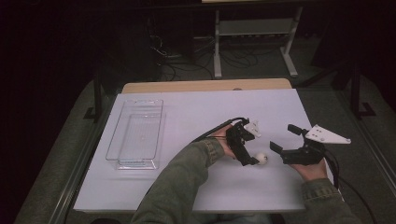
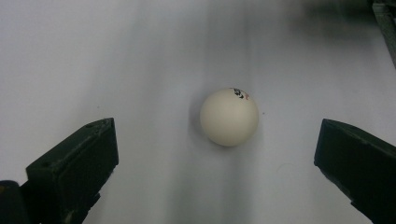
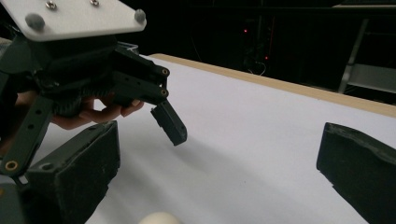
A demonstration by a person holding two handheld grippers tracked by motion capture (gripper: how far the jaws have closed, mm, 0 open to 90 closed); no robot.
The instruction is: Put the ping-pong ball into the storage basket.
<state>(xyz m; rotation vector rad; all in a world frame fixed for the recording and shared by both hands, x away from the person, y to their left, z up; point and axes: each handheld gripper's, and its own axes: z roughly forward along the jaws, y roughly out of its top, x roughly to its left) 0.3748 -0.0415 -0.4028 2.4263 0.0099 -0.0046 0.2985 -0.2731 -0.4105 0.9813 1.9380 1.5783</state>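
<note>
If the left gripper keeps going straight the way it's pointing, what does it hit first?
Most likely the small white ball, which lies on the white table ahead of the open left gripper, between the lines of its jaws, untouched.

Dim room, bright white table [image 1: 187, 107], soft shadows, slight blur in close views.

Quick count: one white ball [image 1: 262, 158], one clear plastic tray [image 1: 136, 134], one table [image 1: 196, 107], and two grippers, left [image 1: 250, 142] and right [image 1: 283, 138].
</note>
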